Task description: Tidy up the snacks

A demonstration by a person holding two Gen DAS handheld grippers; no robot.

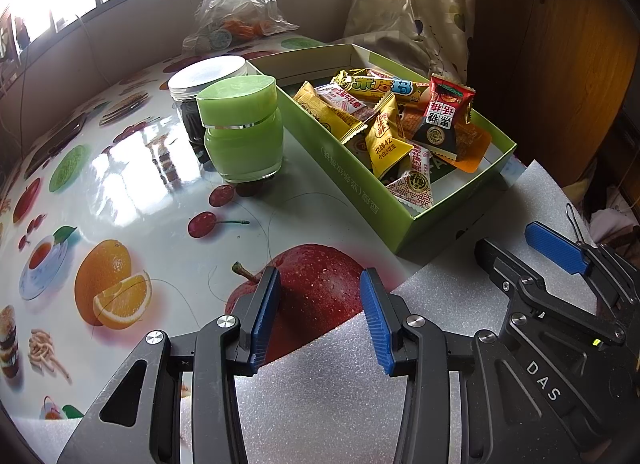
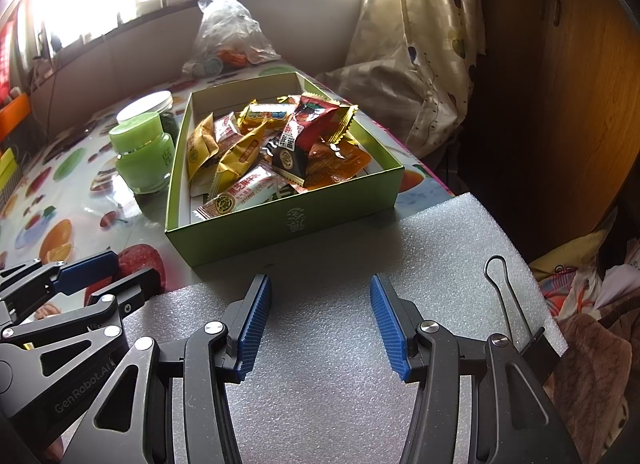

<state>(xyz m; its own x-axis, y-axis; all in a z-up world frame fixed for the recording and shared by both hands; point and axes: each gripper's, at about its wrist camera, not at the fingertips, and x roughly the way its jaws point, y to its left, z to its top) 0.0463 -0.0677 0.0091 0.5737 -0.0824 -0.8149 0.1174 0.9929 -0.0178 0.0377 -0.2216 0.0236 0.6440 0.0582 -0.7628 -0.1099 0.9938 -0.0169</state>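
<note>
A shallow green box (image 2: 280, 219) with a white inside sits open on the table, its near edge touching the white foam sheet (image 2: 360, 264). Wrapped snacks (image 2: 272, 151) lie piled loosely inside: yellow packets, a red-and-black packet (image 1: 444, 111) on top, an orange pouch (image 2: 340, 163), and white-and-red wrappers (image 1: 412, 185) at the near end.

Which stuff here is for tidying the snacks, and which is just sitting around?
For the job:
- snack packets
- green box holding them
- left gripper and right gripper, both open

Just lying about:
- green jar
- white-lidded jar
- plastic bag
- foam sheet
- binder clip
</note>
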